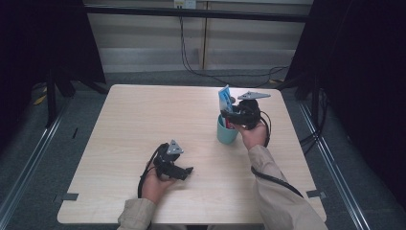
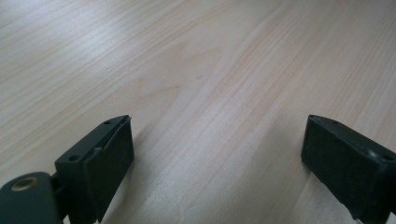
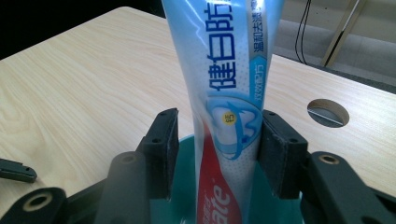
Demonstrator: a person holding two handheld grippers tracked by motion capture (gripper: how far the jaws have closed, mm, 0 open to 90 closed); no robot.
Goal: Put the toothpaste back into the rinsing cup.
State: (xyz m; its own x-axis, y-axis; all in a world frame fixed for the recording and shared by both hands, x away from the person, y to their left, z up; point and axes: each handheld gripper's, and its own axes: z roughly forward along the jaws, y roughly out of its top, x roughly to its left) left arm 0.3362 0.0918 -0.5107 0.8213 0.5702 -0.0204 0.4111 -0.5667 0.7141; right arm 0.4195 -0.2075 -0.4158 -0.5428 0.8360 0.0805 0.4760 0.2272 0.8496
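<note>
High view: a pale wooden square table [image 1: 143,124] carries a teal plastic cup [image 1: 225,132] right of centre, with a light blue and white toothpaste tube [image 1: 224,99] standing upright in it and rising above the rim. The right gripper [image 1: 230,114] is at the cup's top, around the tube, held by the person's right hand [image 1: 254,134]. The left gripper [image 1: 184,171] lies low over the near middle of the table, well apart from the cup, in the left hand [image 1: 154,184].

Left gripper view: its two black jaws stand wide apart with nothing between them, just above bare wood grain [image 2: 210,70].

Right gripper view: the jaws flank the toothpaste tube [image 3: 229,93], the right pad [image 3: 275,154] touching the tube's edge and the left pad [image 3: 163,149] showing a narrow gap beside it, so I cannot tell whether the grip is closed. The tube's lower end sits inside the teal cup [image 3: 184,186]. A round hole [image 3: 328,112] shows in the tabletop farther off.
</note>
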